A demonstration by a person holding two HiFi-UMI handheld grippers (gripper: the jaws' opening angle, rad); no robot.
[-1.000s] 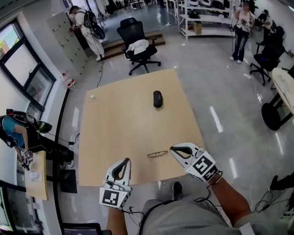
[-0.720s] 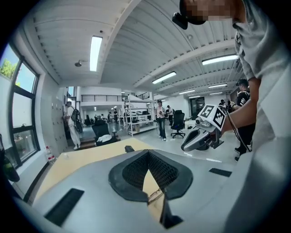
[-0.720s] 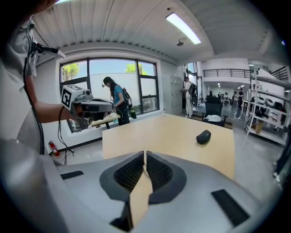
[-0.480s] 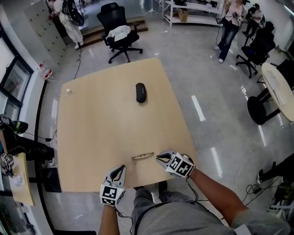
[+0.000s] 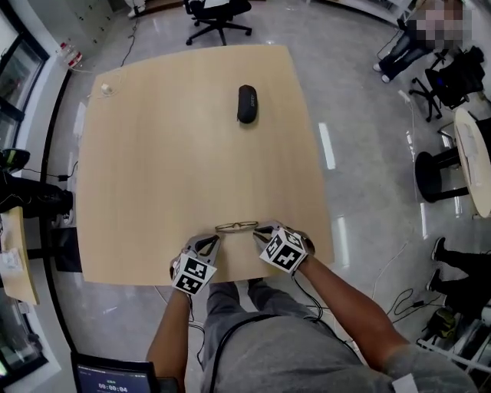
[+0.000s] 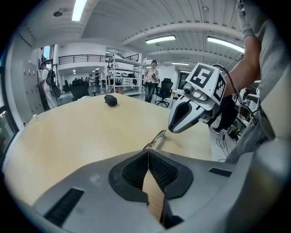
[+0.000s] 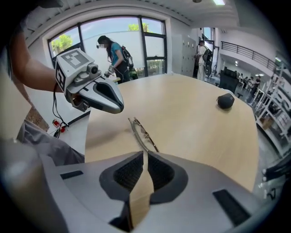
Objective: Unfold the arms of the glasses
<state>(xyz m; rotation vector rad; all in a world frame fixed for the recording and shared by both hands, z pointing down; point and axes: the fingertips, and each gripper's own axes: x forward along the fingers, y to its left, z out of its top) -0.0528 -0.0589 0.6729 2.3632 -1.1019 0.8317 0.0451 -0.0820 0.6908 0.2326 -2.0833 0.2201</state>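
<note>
Thin-framed folded glasses (image 5: pixel 236 226) lie on the pale wooden table (image 5: pixel 169 153) close to its near edge. My left gripper (image 5: pixel 212 240) sits just left of them with its tip near their left end. My right gripper (image 5: pixel 259 230) sits just right of them. Both are shut with nothing between the fingers. In the left gripper view the glasses (image 6: pixel 157 139) lie just beyond the closed jaw tips, with the right gripper (image 6: pixel 187 116) above them. In the right gripper view the glasses (image 7: pixel 142 133) lie straight ahead of the closed tips, with the left gripper (image 7: pixel 96 94) on the left.
A black oval glasses case (image 5: pixel 246 103) lies far across the table. A small pale object (image 5: pixel 106 90) sits at the far left corner. An office chair (image 5: pixel 219 11) stands beyond the table. The table's near edge runs just under both grippers.
Both grippers have come down from above the table edge and closed in on the glasses from either side. The glasses have not moved.
</note>
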